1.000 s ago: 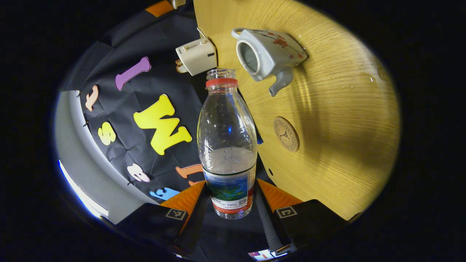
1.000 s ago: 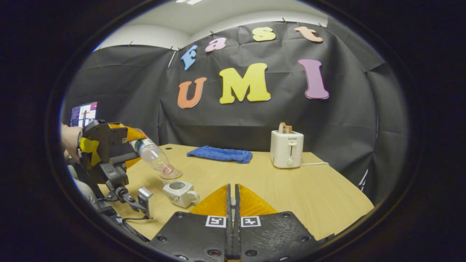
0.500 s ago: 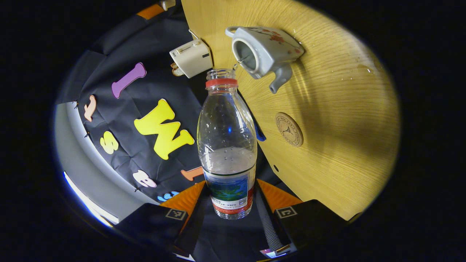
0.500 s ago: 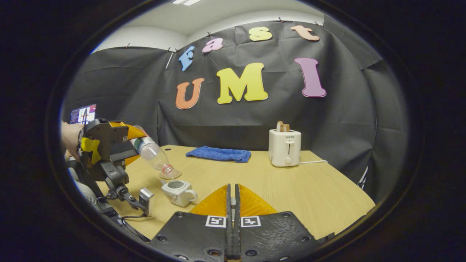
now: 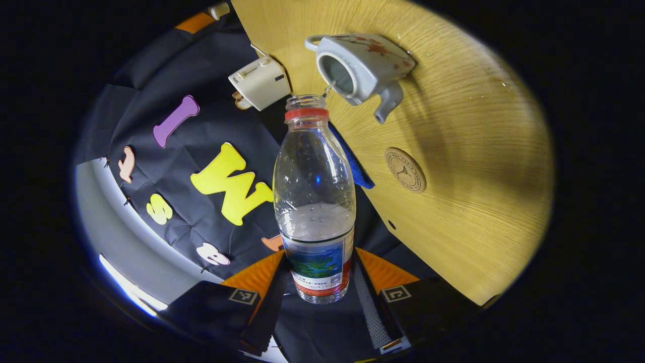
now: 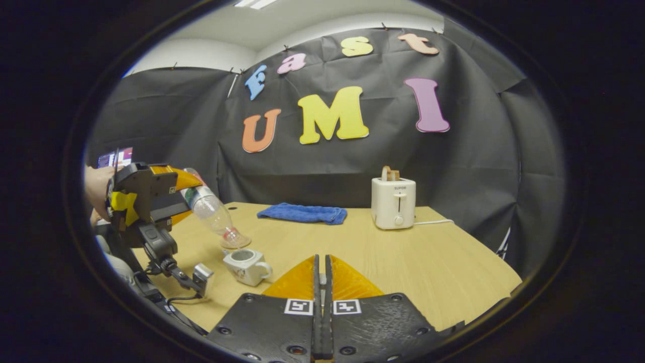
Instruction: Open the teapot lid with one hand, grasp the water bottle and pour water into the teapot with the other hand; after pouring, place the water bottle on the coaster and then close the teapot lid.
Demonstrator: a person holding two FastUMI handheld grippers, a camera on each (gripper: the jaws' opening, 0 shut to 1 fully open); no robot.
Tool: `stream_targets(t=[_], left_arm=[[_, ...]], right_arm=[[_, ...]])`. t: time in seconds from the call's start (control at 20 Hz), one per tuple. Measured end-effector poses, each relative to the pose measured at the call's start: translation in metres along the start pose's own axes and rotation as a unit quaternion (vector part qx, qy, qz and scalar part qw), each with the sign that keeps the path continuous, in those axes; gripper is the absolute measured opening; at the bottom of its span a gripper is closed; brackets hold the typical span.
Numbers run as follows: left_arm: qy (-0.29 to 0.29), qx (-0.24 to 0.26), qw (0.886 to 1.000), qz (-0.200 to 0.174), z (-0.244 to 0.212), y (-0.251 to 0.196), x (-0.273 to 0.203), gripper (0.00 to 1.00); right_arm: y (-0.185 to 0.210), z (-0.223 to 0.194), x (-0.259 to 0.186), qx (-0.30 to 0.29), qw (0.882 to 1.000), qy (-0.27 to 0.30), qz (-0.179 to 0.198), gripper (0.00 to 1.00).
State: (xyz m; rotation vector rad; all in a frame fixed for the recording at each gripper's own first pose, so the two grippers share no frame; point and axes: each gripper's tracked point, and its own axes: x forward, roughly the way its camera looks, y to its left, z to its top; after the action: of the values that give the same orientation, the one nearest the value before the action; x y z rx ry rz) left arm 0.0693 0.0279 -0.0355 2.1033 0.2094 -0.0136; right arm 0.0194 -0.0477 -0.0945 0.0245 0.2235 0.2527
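Pouring is under way. A second ago the water bottle hangs tilted with its open mouth short of the teapot and no water leaving it; now a thin stream runs from the mouth, at upper centre of the left gripper view, into the teapot's open top. The teapot has also drifted slightly toward the upper left of that view, which suggests the tilt has increased.

The left claw holds the bottle by its labelled lower part, one finger on each side, at the bottom of the frame. Much of the water appears to remain in the bottle, so the pour is judged to be at an early stage.

The right claw stands at lower centre of the right gripper view with its fingers brought nearly together; whether the lid is between them cannot be told. In that view the teapot sits lidless at lower left on the tabletop, with the bottle mouth just above it.

The coaster lies bare at centre right of the left gripper view, near the teapot. Setting the bottle there and replacing the lid remain to be done.
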Motion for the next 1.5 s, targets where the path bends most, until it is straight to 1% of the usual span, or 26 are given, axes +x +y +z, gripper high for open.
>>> stream_targets(t=[0.4, 0.55, 0.7, 0.8, 0.9, 0.95, 1.0, 1.05, 1.1, 1.2, 1.3, 1.35, 1.4, 1.5], left_arm=[[-0.005, 0.010, 1.000, 0.012, 0.003, 0.006, 0.001, 0.74], [-0.006, -0.013, 1.000, 0.011, 0.001, 0.002, 0.004, 0.74], [-0.009, -0.073, 0.997, 0.005, 0.001, -0.005, 0.003, 0.74], [-0.012, -0.136, 0.991, 0.000, 0.001, -0.011, 0.005, 0.73], [-0.013, -0.210, 0.977, -0.017, 0.003, -0.023, 0.005, 0.73], [-0.014, -0.248, 0.968, -0.025, 0.003, -0.026, 0.004, 0.74], [-0.011, -0.291, 0.956, -0.028, 0.000, -0.029, 0.003, 0.73], [-0.012, -0.343, 0.939, -0.035, -0.002, -0.030, 0.002, 0.76], [-0.011, -0.405, 0.913, -0.046, -0.005, -0.032, 0.004, 0.73], [-0.014, -0.524, 0.849, -0.065, -0.004, -0.038, 0.000, 0.74], [-0.018, -0.626, 0.776, -0.074, -0.001, -0.036, -0.004, 0.74], [-0.024, -0.671, 0.737, -0.082, 0.004, -0.034, -0.006, 0.74], [-0.029, -0.716, 0.691, -0.095, 0.009, -0.038, -0.006, 0.74], [-0.040, -0.799, 0.585, -0.135, 0.024, -0.043, -0.006, 0.74]], right_arm=[[0.001, -0.001, 0.000, 0.000, 1.000, 0.002, 0.002, 0.00], [0.000, -0.001, 0.000, 0.000, 1.000, 0.002, 0.000, 0.00], [-0.001, 0.000, 0.000, 0.005, 1.000, 0.002, -0.003, 0.00], [-0.004, 0.000, 0.000, 0.008, 1.000, 0.002, -0.006, 0.00], [-0.004, 0.000, 0.002, 0.011, 1.000, 0.004, -0.007, 0.00], [-0.003, 0.000, 0.001, 0.011, 1.000, 0.005, -0.006, 0.00], [-0.003, 0.001, 0.001, 0.010, 1.000, 0.005, -0.006, 0.00], [-0.002, 0.002, 0.000, 0.008, 1.000, 0.004, -0.007, 0.00], [-0.001, 0.003, 0.000, 0.006, 1.000, 0.004, -0.007, 0.00], [-0.002, 0.006, 0.000, 0.002, 1.000, 0.003, -0.010, 0.00], [0.000, 0.009, -0.001, 0.001, 1.000, 0.002, -0.010, 0.00], [0.001, 0.010, 0.000, 0.000, 1.000, 0.001, -0.009, 0.00], [0.003, 0.012, 0.000, 0.000, 1.000, 0.001, -0.008, 0.00], [0.005, 0.014, 0.000, -0.003, 1.000, 0.001, -0.007, 0.00]])
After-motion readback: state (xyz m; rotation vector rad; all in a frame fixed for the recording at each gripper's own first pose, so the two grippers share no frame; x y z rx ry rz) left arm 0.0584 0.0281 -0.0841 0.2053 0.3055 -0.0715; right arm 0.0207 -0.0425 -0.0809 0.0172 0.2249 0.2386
